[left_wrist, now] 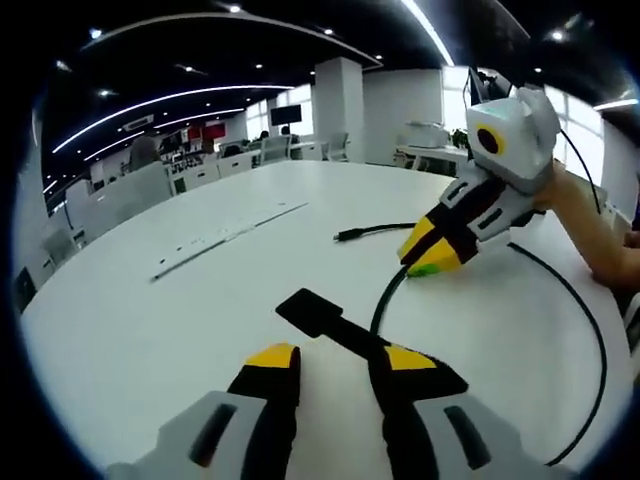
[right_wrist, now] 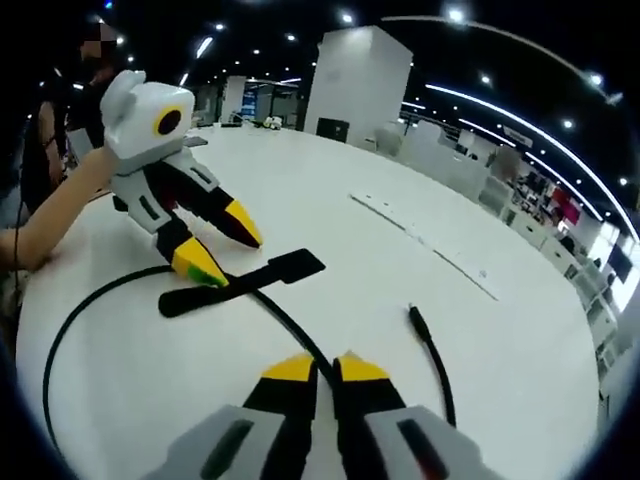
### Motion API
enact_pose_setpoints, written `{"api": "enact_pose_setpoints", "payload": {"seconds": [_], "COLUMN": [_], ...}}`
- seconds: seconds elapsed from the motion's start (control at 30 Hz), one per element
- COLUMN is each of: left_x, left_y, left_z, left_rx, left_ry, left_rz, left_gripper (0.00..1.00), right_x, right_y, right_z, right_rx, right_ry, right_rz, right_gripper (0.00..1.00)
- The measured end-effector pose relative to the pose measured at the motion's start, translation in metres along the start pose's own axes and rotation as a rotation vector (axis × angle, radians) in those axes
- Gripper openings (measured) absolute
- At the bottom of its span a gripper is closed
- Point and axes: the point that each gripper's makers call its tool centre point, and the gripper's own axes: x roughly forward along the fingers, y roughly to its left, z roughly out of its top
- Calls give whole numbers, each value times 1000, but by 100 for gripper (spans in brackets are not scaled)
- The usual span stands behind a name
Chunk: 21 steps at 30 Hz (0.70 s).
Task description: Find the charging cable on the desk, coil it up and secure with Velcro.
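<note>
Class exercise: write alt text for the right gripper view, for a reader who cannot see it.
The right gripper, yellow-tipped, is shut on a black charging cable curving across a white table. Beyond it, the open left gripper hovers at a black Velcro strap lying across the cable.

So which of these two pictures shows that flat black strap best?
The right gripper view: the strap lies whole on the desk, crossing the cable. In the left gripper view, one end of it sits between that view's own jaws, with only the wide end clear.

left gripper (left_wrist: 335,362) jaws parted; right gripper (right_wrist: 325,372) jaws nearly closed.
</note>
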Motion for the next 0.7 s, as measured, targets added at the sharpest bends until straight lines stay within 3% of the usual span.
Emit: {"api": "enact_pose_setpoints", "payload": {"seconds": [0.43,0.5,0.7], "left_x": [-14,-19,-30], "left_y": [-1,-1,9], "left_z": [-9,-13,-19], "left_rx": [27,2,-29], "left_ry": [71,105,123], "left_rz": [-3,-2,5], "left_gripper": [34,34,34], "right_x": [-3,-5,-10], "right_y": [-4,-4,-8], "right_z": [-4,-6,-13], "right_rx": [-18,-32,-1], "right_ry": [29,45,69], "right_rz": [-10,-16,3], "right_gripper": [8,8,8]}}
